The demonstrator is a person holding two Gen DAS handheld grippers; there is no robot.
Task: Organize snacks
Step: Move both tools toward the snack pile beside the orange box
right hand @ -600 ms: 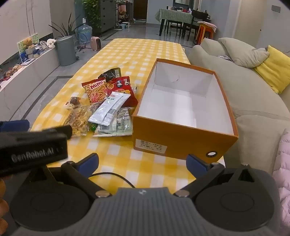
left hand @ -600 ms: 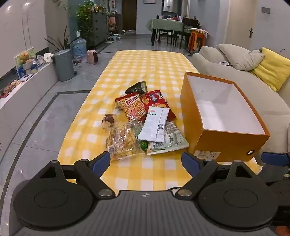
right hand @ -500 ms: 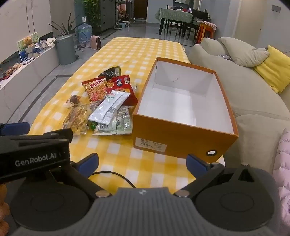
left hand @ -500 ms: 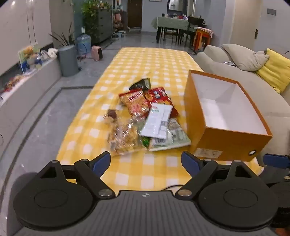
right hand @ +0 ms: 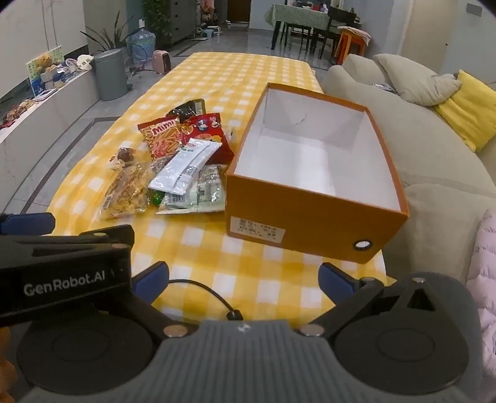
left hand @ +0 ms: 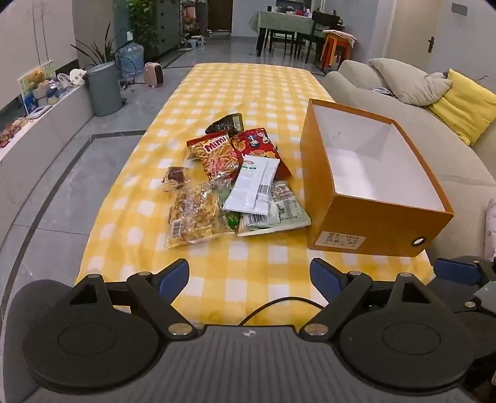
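A heap of snack packets (left hand: pixel 235 183) (right hand: pixel 173 158) lies on the yellow checked tablecloth (left hand: pixel 245 80) (right hand: pixel 235 77). It includes a Mimi stick bag (left hand: pixel 214 152), a red bag (left hand: pixel 257 145), a white flat pack (left hand: pixel 254 186) and a clear bag of crackers (left hand: pixel 195 214). To their right stands an orange box (left hand: pixel 372 217) (right hand: pixel 313 214), empty and white inside. My left gripper (left hand: pixel 249 276) hovers open over the near table edge, short of the heap. My right gripper (right hand: pixel 243 277) is open too, in front of the box's near wall.
A grey sofa (left hand: pixel 403 102) with a yellow cushion (left hand: pixel 465 102) runs along the table's right side. A grey bin (left hand: pixel 104 88) and a low shelf stand on the floor at left. A dining table with chairs (left hand: pixel 288 28) is far back. A black cable (right hand: pixel 210 294) lies at the near edge.
Both grippers have shifted a little forward and tilted, so the heap and box sit slightly lower and larger in view. Both stay open. Nothing on the table has moved.
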